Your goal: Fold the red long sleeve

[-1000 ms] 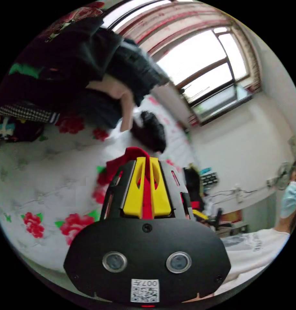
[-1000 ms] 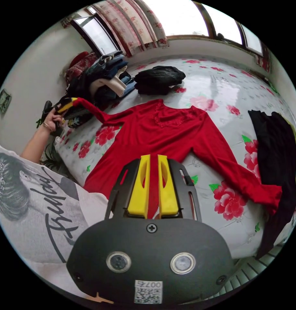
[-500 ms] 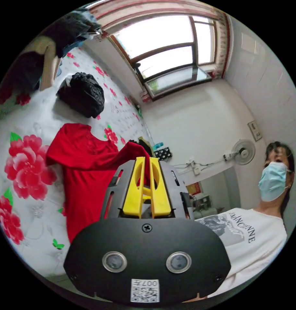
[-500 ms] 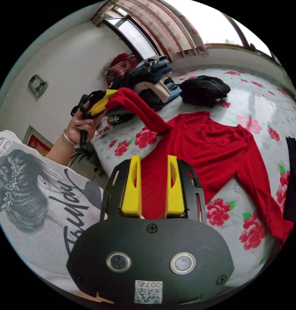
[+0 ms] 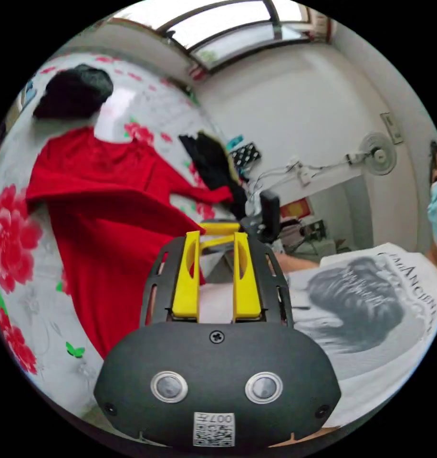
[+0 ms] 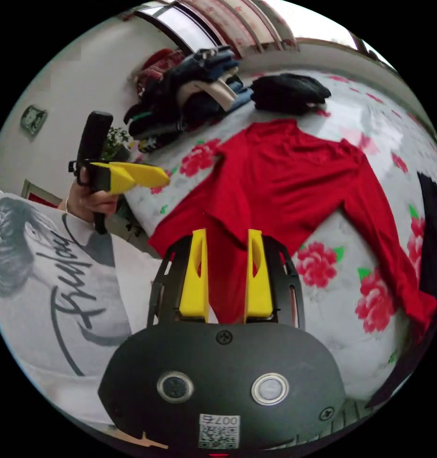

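The red long sleeve (image 6: 285, 176) lies flat on the flowered bed sheet (image 6: 333, 296), neckline toward the far side. One sleeve (image 6: 395, 267) stretches out toward the bed's corner. The other sleeve lies folded over the body (image 5: 113, 205). My right gripper (image 6: 226, 232) hovers open over the near hem with red cloth below its jaws, not pinched. My left gripper (image 5: 216, 234) is open and holds nothing. In the right gripper view, a hand holds the left gripper (image 6: 163, 179) off the bed's side edge. The right gripper's yellow jaws (image 5: 219, 228) show just beyond my left jaws.
A heap of dark folded clothes (image 6: 194, 90) and a black bundle (image 6: 287, 93) sit at the far side of the bed. Another black garment (image 6: 433, 224) hangs over the corner. The person's white printed shirt (image 6: 46, 267) is close by. A fan (image 5: 378, 152) hangs on the wall.
My left gripper carried the sleeve over the body, let it go and opened, then drew back off the bed. The right gripper opened from nearly shut.
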